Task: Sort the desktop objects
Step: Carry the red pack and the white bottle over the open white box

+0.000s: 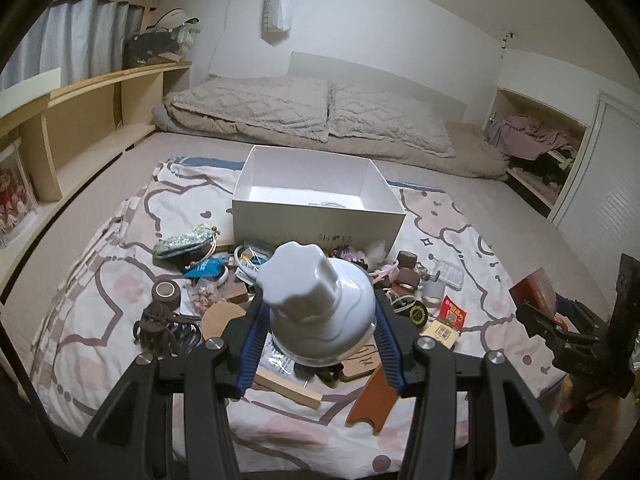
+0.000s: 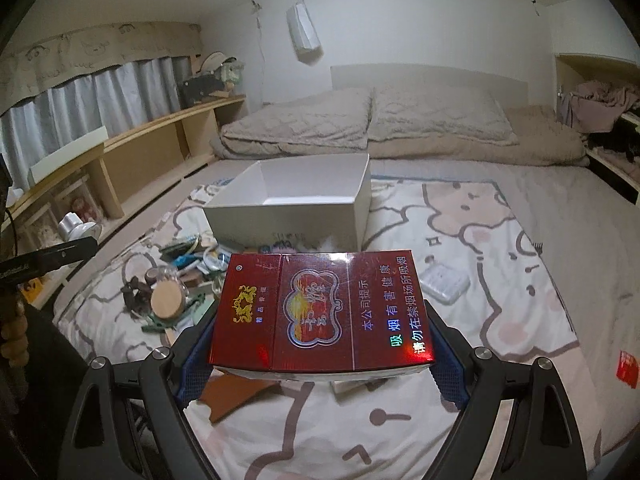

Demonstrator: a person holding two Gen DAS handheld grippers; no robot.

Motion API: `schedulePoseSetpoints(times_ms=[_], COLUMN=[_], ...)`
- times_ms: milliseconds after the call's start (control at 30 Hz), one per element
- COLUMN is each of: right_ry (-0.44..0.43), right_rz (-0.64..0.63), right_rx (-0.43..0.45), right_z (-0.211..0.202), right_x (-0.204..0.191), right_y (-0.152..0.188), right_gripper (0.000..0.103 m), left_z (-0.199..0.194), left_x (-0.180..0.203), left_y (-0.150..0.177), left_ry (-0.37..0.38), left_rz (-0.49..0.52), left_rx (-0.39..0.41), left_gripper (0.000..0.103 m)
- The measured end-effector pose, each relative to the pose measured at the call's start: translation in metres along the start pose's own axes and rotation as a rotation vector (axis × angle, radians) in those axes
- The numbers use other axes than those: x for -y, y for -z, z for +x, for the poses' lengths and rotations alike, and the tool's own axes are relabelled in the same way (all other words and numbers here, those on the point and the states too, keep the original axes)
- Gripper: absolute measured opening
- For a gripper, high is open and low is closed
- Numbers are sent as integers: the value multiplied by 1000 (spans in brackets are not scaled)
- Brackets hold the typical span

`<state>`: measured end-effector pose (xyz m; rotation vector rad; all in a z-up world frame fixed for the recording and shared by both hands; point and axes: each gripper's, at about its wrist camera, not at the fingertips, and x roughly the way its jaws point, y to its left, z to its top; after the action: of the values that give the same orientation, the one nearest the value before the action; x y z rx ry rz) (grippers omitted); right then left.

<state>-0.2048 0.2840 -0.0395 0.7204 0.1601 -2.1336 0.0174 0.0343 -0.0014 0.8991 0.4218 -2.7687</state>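
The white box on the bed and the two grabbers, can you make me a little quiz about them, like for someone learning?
1. True or false: the left gripper holds a white jar with a wavy lid.
2. What is clamped in the right gripper? A) a red carton B) a green pouch C) a brown tape roll
3. Fill in: the white box stands ____, with no lid on top.

Key: 1 true. 2 A. 3 open, on the patterned sheet, beyond the pile of small things.
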Motion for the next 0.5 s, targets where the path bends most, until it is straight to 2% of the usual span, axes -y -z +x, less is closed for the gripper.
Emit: schedulePoseSetpoints(times_ms=[167, 300, 500], right_ry=[-17, -41, -88], right_rz=[5, 9, -1], right_rx=[24, 42, 79], right_z=[-2, -2, -3], right_x=[1, -1, -10], right_y=[-10, -19, -37], right_gripper=[90, 90, 90], left_z=[-11, -24, -40], left_x=[6, 8, 18], left_y=[-10, -14, -29], left_ry=[-23, -25, -71], left_rz=[6, -28, 0], left_rx=[2, 1, 29], left_gripper=[50, 50, 50])
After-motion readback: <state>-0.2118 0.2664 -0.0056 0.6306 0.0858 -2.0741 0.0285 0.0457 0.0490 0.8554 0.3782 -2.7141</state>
